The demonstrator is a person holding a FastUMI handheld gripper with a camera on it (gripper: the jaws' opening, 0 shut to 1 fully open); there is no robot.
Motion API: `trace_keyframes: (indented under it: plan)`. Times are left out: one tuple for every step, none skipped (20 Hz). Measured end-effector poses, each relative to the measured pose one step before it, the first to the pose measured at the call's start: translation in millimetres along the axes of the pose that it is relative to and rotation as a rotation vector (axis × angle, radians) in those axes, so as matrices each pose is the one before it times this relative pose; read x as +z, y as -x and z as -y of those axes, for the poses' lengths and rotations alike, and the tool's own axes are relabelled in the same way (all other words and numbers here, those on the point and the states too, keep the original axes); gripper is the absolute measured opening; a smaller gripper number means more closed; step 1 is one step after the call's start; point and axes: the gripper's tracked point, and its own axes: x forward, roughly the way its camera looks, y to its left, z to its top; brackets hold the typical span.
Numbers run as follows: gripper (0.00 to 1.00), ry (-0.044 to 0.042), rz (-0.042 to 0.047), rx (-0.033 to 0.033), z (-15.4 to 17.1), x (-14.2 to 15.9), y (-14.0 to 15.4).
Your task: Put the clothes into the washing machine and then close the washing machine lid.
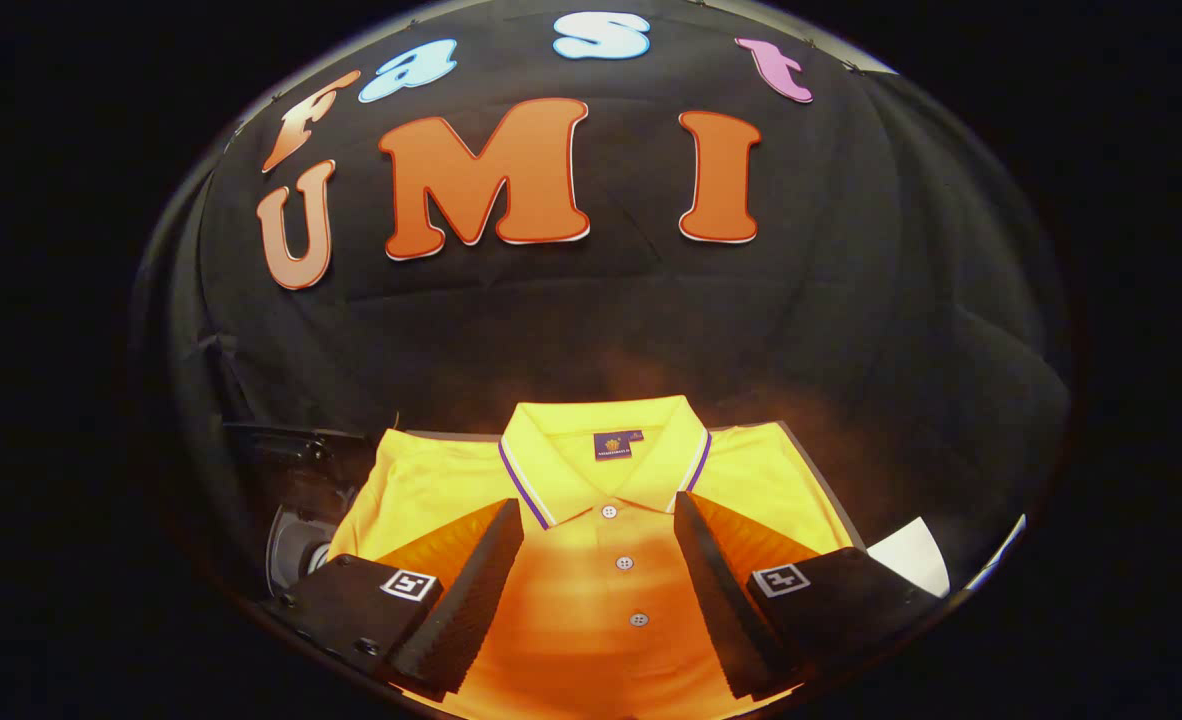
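Folded yellow polo shirt [591, 520] is lying flat under and ahead of the tongs [599, 600], collar pointing away, button placket running along their gap. Tongs are hanging spread wide, pinching nothing.

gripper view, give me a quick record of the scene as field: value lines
garment: yellow polo shirt, folded flat, collar away from the tool
collar: yellow with purple and white trim, buttons down the placket
tool: tool open, fingers apart over the shirt front, placket between them
contact: cannot tell if the fingers touch the cloth
left of shirt: dark machine part with a round grey piece, partly seen
right of shirt: white sheet
task state: shirt not gripped
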Motion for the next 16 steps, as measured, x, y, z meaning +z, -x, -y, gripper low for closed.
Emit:
trace_keyframes:
  plan:
    - [0.99,0.00155,-0.01272,0.00707,-0.28,-3.13,-4.63]
    - [0.99,0.00076,-0.01523,0.00731,-0.96,-3.85,-4.06]
    - [0.99,-0.0012,-0.01411,0.00377,0.34,-4.17,-3.58]
    - [0.99,-0.00159,-0.0142,0.00151,0.91,-3.05,-3.17]
    - [0.99,-0.00398,-0.01193,-0.00792,3.39,-3.37,-2.15]
    - [0.99,-0.00657,-0.01021,-0.0051,2.66,-1.89,-2.76]
    - [0.99,-0.01101,-0.00662,-0.00311,1.33,-3.22,-2.25]
    - [0.99,-0.00806,-0.01719,-0.00246,1.36,-3.27,-1.7]
    - [0.99,-0.00675,-0.0262,-0.01027,4.23,-7.33,-1.04]
    - [0.99,-0.00205,-0.02029,0.00236,0.73,-4.14,0.02]
    - [0.99,-0.00162,0.01308,-0.00348,-0.93,4.83,-2.27]
    - [0.98,0.00747,-0.02622,-0.0047,0.51,-4.94,0.95]
    - [0.99,0.001,0.00467,-0.00507,-0.28,3.53,-0.77]
    - [0.99,0.00054,-0.01904,-0.00138,-0.95,-3.08,-0.1]
    - [0.99,0.00435,-0.00063,0.0007,-0.12,1.11,1.35]
    - [0.99,-0.00288,-0.00741,-0.00331,-0.67,-1.01,-0.9]
